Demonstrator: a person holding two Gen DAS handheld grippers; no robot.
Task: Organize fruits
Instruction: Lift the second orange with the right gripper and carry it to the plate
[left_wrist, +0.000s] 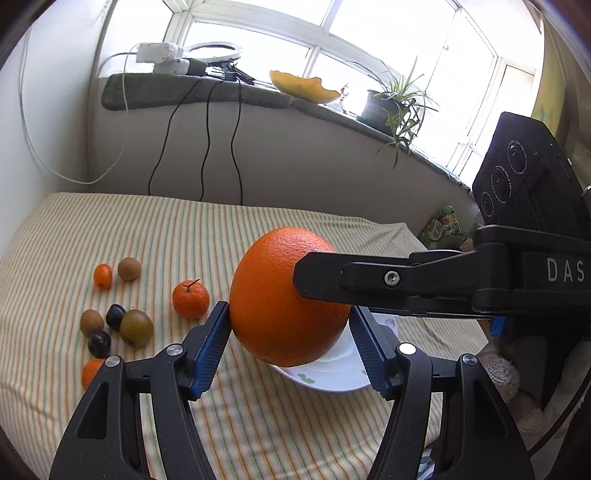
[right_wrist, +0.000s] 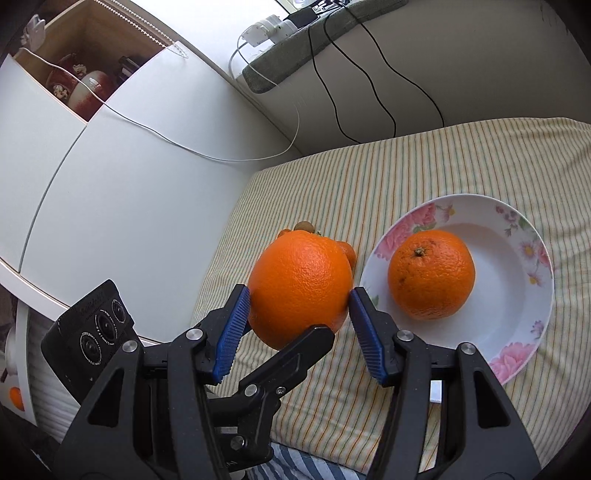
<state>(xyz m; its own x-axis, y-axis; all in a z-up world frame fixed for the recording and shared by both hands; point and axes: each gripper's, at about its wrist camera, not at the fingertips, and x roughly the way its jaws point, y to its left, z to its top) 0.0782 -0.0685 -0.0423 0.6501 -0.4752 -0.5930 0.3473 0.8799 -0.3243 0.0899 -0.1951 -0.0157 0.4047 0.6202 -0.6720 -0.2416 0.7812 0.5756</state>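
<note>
Progress check: early in the job, by my read.

Done so far: one orange (right_wrist: 431, 274) sits in the floral plate (right_wrist: 532, 295), stem up, roughly centred. Nothing else is in the plate.

In hand: a second, larger big orange (left_wrist: 284, 295) is off the cloth, held by both tools at once. The left gripper (left_wrist: 290, 334) has its blue pads on either flank of the fruit, and the right gripper (right_wrist: 300, 314) does the same from a crossing angle. Both are clamped on it, jaws about half spread because the fruit is wide. In the right wrist view the big orange hangs just left of the plate rim, not yet over the bowl. In the left wrist view it blocks most of the plate, so only a white edge shows below it.

Left to sort, all loose on the striped cloth (left_wrist: 258, 424):
- mandarin (left_wrist: 190, 298) with stem, nearest the held fruit
- two kiwis (left_wrist: 129, 268), one further back, one in the front cluster
- a greenish-brown round fruit (left_wrist: 136, 328)
- two dark plums (left_wrist: 115, 316)
- small oblong orange fruit (left_wrist: 102, 276), probably a kumquat
- another orange piece at the left gripper's edge, half hidden, type unclear

Judgement: roughly one of nine or so placed; second about to go in. Whether small fruits belong in this plate or elsewhere isn't shown.
</note>
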